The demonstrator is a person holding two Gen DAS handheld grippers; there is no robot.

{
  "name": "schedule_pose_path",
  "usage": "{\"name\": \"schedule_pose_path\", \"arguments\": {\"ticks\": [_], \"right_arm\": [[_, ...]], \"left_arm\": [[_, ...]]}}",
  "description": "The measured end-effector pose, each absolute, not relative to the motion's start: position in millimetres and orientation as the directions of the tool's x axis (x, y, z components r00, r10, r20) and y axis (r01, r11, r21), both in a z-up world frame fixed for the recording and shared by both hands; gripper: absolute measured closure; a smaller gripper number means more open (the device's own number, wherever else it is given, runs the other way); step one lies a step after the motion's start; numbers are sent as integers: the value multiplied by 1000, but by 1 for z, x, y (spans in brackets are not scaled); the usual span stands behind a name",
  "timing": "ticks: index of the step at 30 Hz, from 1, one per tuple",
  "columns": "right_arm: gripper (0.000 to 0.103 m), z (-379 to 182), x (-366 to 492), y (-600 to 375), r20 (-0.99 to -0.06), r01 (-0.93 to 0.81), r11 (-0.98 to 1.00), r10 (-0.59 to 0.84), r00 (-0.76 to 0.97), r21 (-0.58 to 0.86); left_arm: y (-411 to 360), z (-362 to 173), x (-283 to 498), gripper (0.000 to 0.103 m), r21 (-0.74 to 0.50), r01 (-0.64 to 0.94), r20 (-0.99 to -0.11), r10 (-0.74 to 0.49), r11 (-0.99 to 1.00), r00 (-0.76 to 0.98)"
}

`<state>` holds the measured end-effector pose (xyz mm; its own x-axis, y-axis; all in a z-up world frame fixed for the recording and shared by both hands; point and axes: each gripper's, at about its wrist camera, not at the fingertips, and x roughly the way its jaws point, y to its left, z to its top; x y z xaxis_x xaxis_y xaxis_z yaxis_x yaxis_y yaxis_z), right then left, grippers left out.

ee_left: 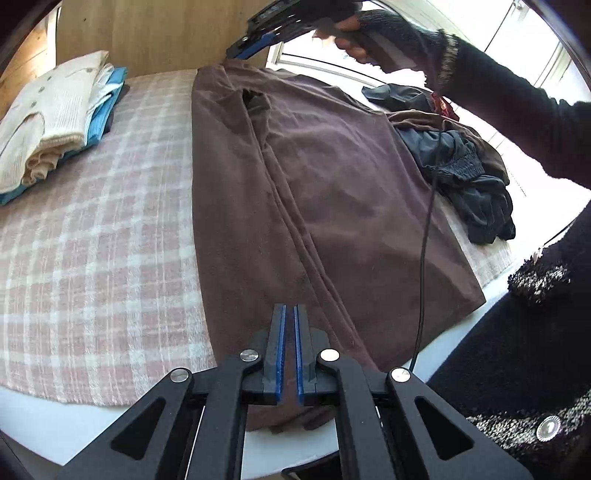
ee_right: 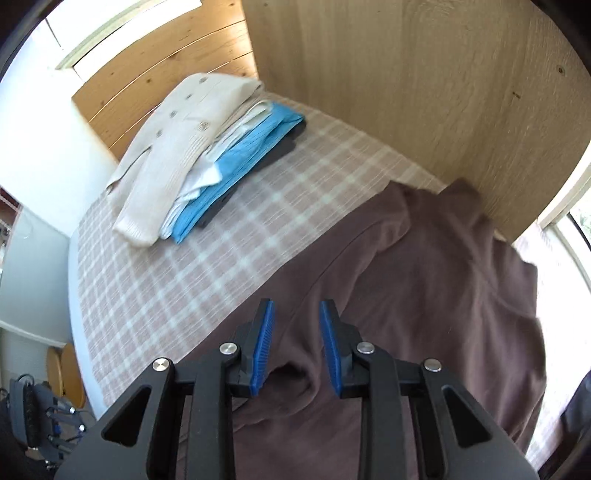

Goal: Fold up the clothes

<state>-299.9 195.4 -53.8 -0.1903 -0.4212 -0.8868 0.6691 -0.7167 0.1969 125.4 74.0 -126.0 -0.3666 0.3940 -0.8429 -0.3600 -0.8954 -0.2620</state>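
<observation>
Blue-padded fingers of the left gripper (ee_left: 290, 314) sit closest in the left wrist view, jaws drawn to a narrow slit with nothing visibly caught between them, hovering over the near hem of a brown garment (ee_left: 314, 192). That garment lies spread lengthwise on a pink-and-white checked blanket (ee_left: 103, 236), with a long fold running from near to far. At the far left rests a stack of folded clothes (ee_left: 55, 122), a cream buttoned knit on top and blue pieces under it. To the right, just beside the brown garment, is a heap of dark clothes (ee_left: 469, 173). Far above, a gloved hand (ee_left: 373, 33) grips the right gripper (ee_right: 297, 325); in its own view the jaws stand wide apart, empty, over the garment's collar end beside a wooden panel (ee_right: 424, 92).
</observation>
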Motion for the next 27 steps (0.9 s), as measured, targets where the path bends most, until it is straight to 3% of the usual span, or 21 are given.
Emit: {"name": "schedule_pose_path", "arguments": {"ticks": [7, 10, 15, 19, 21, 27], "right_arm": [[77, -120, -361, 169, -921, 690, -711, -347, -176, 136], [77, -106, -356, 174, -931, 701, -706, -314, -185, 99], [75, -78, -312, 194, -907, 727, -648, -412, -84, 227], [75, -112, -270, 186, -951, 789, -603, -299, -81, 122], [70, -116, -267, 189, -946, 784, -614, -300, -122, 93], [68, -83, -232, 228, -915, 707, -673, -391, -94, 215]], "left_arm": [[82, -159, 101, 101, -255, -374, -887, 370, -892, -276], [81, -159, 105, 100, -273, -381, -890, 382, -883, -248], [82, -153, 113, 100, -289, -408, -884, 406, -866, -234], [83, -164, 123, 98, -281, -442, -881, 411, -852, -234], [79, -161, 122, 99, -294, -417, -881, 413, -860, -230], [95, -145, 146, 99, -300, -478, -854, 456, -825, -250]]}}
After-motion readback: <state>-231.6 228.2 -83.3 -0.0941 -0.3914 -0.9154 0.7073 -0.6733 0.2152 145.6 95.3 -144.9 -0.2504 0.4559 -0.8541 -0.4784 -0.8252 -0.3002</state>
